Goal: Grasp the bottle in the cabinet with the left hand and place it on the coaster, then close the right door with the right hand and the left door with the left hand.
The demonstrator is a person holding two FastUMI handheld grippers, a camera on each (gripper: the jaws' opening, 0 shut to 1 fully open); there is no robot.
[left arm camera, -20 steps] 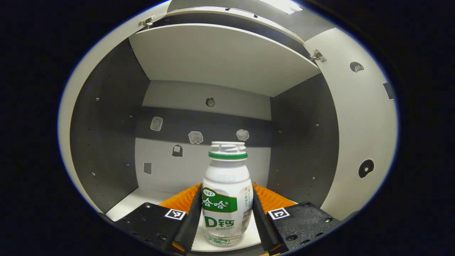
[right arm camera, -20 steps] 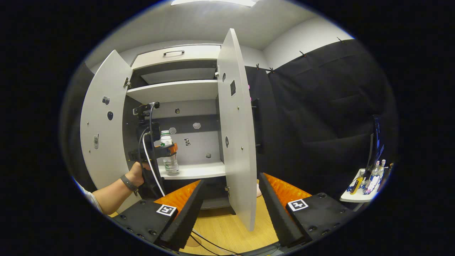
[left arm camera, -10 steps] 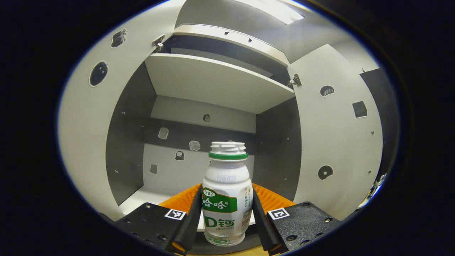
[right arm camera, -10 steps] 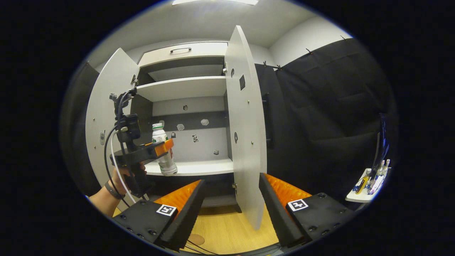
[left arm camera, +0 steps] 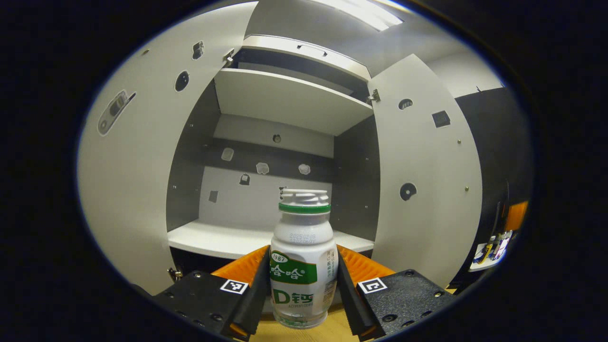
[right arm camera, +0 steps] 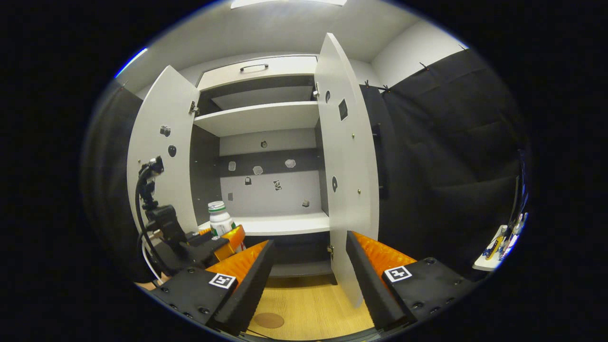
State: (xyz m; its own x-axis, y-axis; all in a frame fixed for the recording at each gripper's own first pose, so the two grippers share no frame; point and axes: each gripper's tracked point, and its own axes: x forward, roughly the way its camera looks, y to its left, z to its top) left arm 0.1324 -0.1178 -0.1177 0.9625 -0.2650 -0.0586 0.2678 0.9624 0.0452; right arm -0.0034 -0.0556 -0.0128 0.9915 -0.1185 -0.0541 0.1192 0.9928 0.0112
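Left tool [left arm camera: 303, 297]: pinching bottle [left arm camera: 303, 266] (upright, green-banded cap), held clear of the cabinet [left arm camera: 285, 102] shelf. Right tool [right arm camera: 308, 285]: spread, holding nothing; coaster [right arm camera: 268, 320] on bench [right arm camera: 313, 308] below.

walls: black cloth [right arm camera: 446, 156], white upper wall [right arm camera: 408, 52] | ceiling: strip light [left arm camera: 365, 12] | surface: pale wood [right arm camera: 308, 308] | side: small white shelf [right arm camera: 491, 259] holding bottles

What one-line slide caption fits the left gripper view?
Left tongs shut on a green-capped bottle, held upright before the open cabinet.
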